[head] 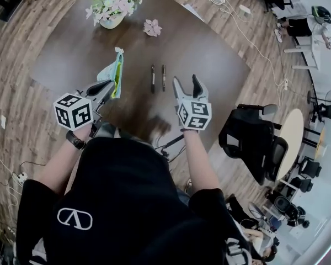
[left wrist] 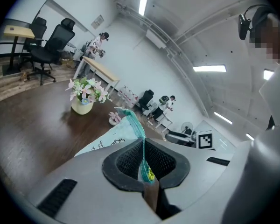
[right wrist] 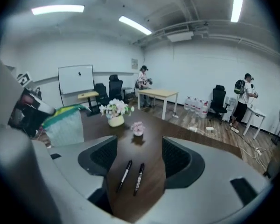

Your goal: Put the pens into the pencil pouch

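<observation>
Left tool holding the pouch, right tool open above the pens.

My left tool (head: 109, 86) (left wrist: 147, 178) is clamped on the teal zipper edge of the mint-green pencil pouch (head: 115, 72) (left wrist: 125, 125), which points away from me with its yellow-green lining showing; I cannot tell whether its far end rests on the bench (head: 215, 57). My right tool (head: 186, 81) (right wrist: 137, 155) has its jaws wide apart and grips nothing. The two black pens (head: 158, 77) (right wrist: 131, 175) lie side by side on the dark bench, close but not touching, just right of the pouch and framed between the right jaws. Farther off stand a pot of flowers (head: 113, 7) and a small pink flower (head: 152, 27).
</observation>
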`<state>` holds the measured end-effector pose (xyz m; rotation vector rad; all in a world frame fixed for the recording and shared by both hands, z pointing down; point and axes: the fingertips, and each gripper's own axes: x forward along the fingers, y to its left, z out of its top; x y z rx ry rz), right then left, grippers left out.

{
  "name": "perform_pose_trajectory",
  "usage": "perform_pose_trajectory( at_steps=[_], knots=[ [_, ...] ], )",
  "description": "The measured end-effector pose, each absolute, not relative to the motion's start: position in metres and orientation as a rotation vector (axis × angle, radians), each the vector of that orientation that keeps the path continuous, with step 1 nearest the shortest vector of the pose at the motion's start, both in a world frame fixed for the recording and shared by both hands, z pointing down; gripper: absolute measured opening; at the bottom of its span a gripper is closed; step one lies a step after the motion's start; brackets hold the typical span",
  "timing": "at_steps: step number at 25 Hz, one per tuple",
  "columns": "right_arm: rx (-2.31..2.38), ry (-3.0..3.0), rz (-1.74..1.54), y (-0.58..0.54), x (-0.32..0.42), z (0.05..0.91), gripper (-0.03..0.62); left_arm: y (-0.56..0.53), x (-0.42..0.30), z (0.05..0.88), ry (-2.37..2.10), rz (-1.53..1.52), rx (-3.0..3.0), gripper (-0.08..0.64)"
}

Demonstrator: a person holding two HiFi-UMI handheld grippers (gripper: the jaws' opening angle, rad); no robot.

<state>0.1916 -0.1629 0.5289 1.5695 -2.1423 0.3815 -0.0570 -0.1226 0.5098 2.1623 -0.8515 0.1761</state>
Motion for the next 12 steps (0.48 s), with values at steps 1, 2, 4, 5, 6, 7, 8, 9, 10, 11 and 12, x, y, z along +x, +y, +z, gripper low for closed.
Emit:
perform_pose_trajectory(
  at_steps=[1,2,4,5,6,7,8,9,10,11,12],
  knots=[
    [1.511,-2.103,0.423,-0.170,0.190,0.549,0.296,-0.120,-0.059,0.512,-0.853,0.174,2.153,0.017],
    [1.452,-2.061,0.466,-0.176,0.188,0.570,0.284,-0.117,-0.060,0.515,-0.855,0.174,2.143,0.017],
    [1.346,-1.976,0.543,-0.186,0.185,0.613,0.264,-0.111,-0.062,0.521,-0.858,0.171,2.120,0.017],
    [1.299,-1.935,0.582,-0.190,0.185,0.635,0.258,-0.108,-0.063,0.525,-0.859,0.169,2.110,0.017],
    [1.254,-1.894,0.628,-0.194,0.184,0.655,0.253,-0.106,-0.063,0.528,-0.861,0.167,2.100,0.017],
    [1.213,-1.851,0.682,-0.196,0.184,0.675,0.244,-0.103,-0.064,0.530,-0.863,0.166,2.092,0.017],
    [1.178,-1.806,0.739,-0.198,0.184,0.693,0.239,-0.101,-0.065,0.533,-0.865,0.165,2.084,0.017],
    [1.150,-1.764,0.794,-0.198,0.186,0.710,0.232,-0.099,-0.066,0.535,-0.867,0.164,2.077,0.017],
    [1.129,-1.727,0.841,-0.199,0.187,0.723,0.221,-0.096,-0.067,0.536,-0.870,0.161,2.070,0.017],
    [1.113,-1.700,0.877,-0.201,0.188,0.734,0.220,-0.094,-0.069,0.537,-0.873,0.157,2.063,0.017],
    [1.100,-1.680,0.904,-0.203,0.189,0.743,0.219,-0.093,-0.070,0.538,-0.878,0.153,2.059,0.017]
  ],
)
